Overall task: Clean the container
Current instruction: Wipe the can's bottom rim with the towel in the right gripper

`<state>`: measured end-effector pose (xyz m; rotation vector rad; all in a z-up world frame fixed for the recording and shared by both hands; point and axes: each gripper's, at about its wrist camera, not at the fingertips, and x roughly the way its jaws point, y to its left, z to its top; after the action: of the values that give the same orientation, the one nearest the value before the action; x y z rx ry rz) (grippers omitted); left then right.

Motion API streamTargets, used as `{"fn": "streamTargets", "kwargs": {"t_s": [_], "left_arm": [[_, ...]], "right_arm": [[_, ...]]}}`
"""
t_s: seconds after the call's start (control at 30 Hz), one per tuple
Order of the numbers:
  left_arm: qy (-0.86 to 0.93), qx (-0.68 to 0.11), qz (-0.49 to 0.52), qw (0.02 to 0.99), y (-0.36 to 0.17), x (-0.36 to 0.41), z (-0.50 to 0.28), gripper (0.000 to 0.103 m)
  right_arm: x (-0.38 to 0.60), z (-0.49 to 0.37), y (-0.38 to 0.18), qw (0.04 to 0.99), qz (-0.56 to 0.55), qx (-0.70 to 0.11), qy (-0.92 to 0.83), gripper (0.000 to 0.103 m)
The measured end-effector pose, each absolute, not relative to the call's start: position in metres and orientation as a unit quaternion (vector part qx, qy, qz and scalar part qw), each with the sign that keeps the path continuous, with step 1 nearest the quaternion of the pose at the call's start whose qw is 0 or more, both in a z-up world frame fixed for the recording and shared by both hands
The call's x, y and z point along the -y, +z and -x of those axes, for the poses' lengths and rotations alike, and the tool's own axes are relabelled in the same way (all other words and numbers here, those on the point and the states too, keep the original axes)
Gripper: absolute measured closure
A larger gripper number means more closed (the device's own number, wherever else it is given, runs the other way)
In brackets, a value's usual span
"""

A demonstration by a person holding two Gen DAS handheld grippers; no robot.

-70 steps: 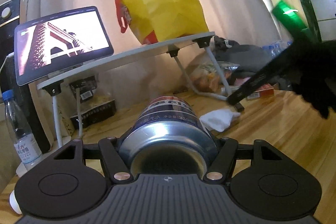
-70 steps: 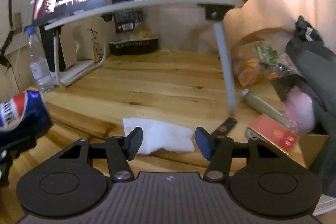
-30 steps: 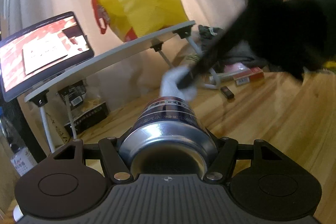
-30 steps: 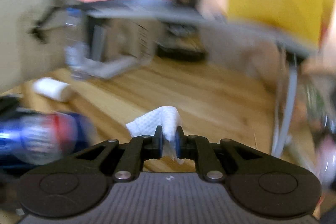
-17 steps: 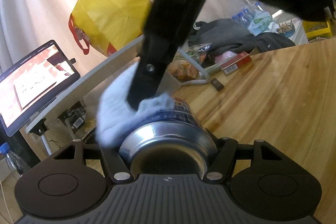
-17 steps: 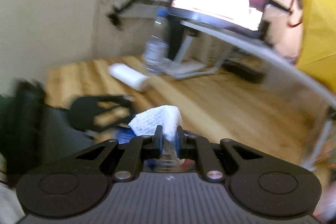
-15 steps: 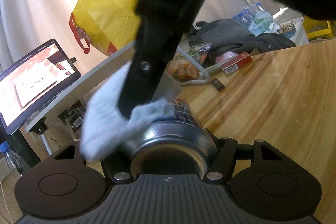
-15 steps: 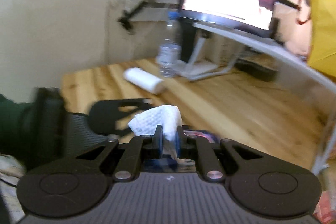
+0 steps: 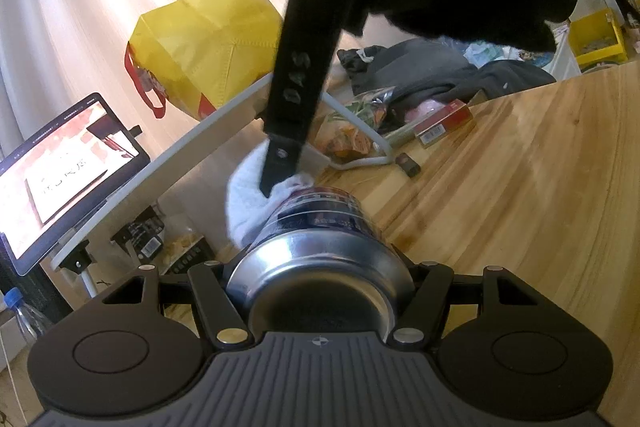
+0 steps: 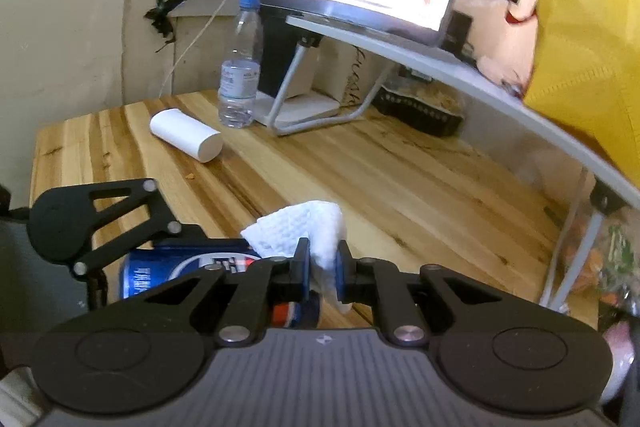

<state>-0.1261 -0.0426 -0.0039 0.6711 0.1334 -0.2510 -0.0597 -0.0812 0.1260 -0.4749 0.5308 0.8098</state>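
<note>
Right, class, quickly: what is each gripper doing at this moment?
Left gripper: closed on the can.
Right gripper: closed on the paper towel, against the can.

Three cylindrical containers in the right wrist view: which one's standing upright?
The clear water bottle with the blue cap. The white cylinder lies on its side on the table; the blue can is held horizontally.

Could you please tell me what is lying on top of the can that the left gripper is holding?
A white paper towel, pinched by the right gripper, lies over the can. The can surface beneath it is covered.
</note>
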Motion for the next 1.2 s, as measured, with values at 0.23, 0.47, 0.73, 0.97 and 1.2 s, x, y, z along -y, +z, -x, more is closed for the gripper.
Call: {"fn": "streamTargets", "kwargs": {"t_s": [0.23, 0.47, 0.73, 0.97, 1.2], "left_arm": [[-0.118, -0.069, -0.317, 0.939, -0.002, 0.04, 0.124, 0.036], [-0.119, -0.062, -0.329, 0.935, -0.004, 0.044, 0.126, 0.036], [-0.12, -0.052, -0.325, 0.937, -0.004, 0.043, 0.13, 0.036], [-0.11, -0.06, -0.295, 0.947, 0.001, 0.035, 0.127, 0.036], [-0.105, -0.063, -0.276, 0.953, 0.004, 0.028, 0.125, 0.036]], "right_arm": [[0.072, 0.095, 0.134, 0.828, 0.187, -0.261, 0.459, 0.088], [0.085, 0.093, 0.136, 0.837, 0.165, -0.265, 0.449, 0.088], [0.104, 0.066, 0.127, 0.881, 0.159, -0.244, 0.374, 0.088], [0.11, 0.09, 0.13, 0.843, 0.084, -0.269, 0.458, 0.088], [0.113, 0.105, 0.129, 0.838, 0.092, -0.268, 0.465, 0.087]]}}
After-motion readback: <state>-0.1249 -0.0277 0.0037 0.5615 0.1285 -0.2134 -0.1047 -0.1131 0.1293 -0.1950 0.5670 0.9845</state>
